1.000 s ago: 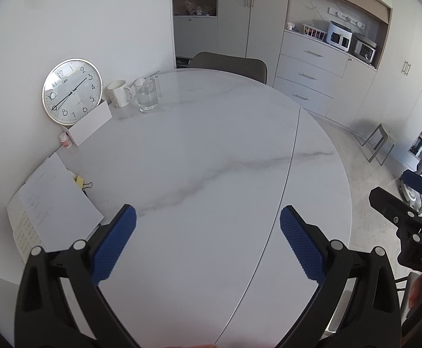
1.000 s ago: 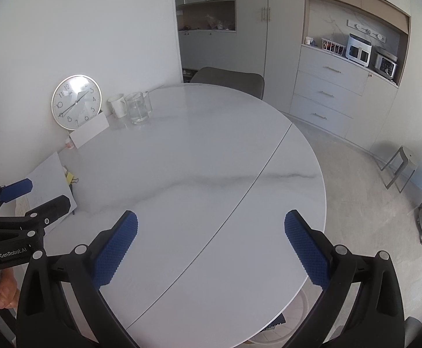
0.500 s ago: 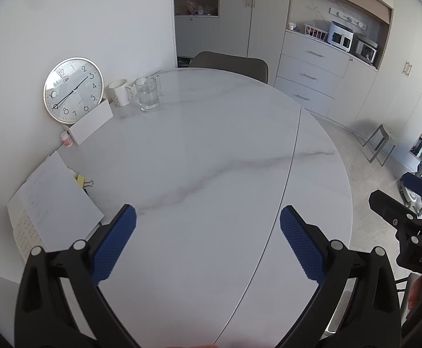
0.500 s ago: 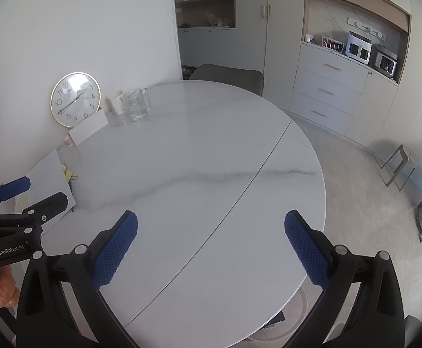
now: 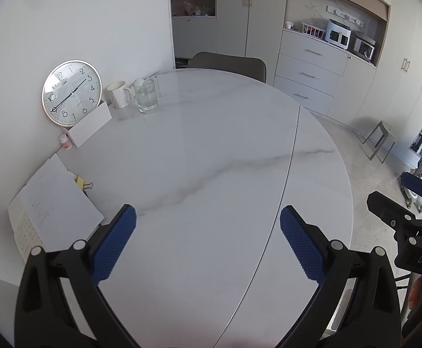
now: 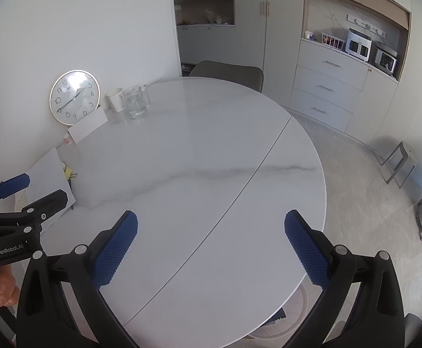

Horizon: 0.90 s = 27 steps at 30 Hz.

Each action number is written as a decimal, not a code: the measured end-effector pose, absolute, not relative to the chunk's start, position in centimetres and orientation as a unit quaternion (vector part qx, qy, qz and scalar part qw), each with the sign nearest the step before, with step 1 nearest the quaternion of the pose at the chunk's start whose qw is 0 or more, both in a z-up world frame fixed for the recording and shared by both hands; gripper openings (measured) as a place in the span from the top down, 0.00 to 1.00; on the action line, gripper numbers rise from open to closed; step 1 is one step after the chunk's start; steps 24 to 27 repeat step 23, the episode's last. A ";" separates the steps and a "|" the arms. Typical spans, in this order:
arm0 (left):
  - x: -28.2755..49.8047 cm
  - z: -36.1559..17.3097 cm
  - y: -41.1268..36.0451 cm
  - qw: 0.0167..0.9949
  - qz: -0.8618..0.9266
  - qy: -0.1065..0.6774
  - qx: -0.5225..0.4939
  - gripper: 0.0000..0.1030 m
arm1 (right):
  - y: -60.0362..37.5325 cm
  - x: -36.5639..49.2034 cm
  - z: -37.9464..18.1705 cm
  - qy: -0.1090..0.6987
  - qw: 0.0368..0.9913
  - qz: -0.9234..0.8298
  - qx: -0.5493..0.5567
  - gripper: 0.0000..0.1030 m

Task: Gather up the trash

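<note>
Since a second ago: the clock (image 5: 71, 92) and glass jug (image 5: 145, 95) sit slightly higher in your left view; otherwise little has shifted.
Your left gripper (image 5: 208, 232) and right gripper (image 6: 211, 235) both hover over the marble table (image 5: 211, 150), fingers spread, holding nothing. No trash shows on the tabletop. Only the right view shows a bin (image 6: 283, 316) under the table edge; only the left shows the calendar sheet (image 5: 22, 226) clearly.

A round white marble table (image 5: 211, 156) fills the middle of the frame, pushed against a plain white wall (image 5: 95, 23) at upper left. Behind it a grey chair (image 5: 228, 62) tucks in. Pale cabinets with drawers (image 5: 309, 75) line the upper right, above a light stone floor (image 6: 356, 179) with a small stool (image 5: 380, 140)
</note>
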<state>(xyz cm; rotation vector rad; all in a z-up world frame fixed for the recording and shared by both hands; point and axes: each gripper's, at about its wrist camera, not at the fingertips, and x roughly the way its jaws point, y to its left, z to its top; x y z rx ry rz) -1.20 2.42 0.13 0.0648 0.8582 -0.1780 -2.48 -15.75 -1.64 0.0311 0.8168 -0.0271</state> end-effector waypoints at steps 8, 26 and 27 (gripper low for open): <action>-1.2 0.0 2.5 0.909 -0.089 0.407 0.029 0.08 | -15.6 -2.4 -1.8 0.400 0.917 -0.012 0.014 0.02; -0.8 -0.4 2.5 0.901 -0.095 0.422 0.027 0.08 | -15.3 -2.3 -2.1 0.405 0.914 -0.010 0.013 0.02; -0.8 -0.4 2.5 0.901 -0.095 0.422 0.027 0.08 | -15.3 -2.3 -2.1 0.405 0.914 -0.010 0.013 0.02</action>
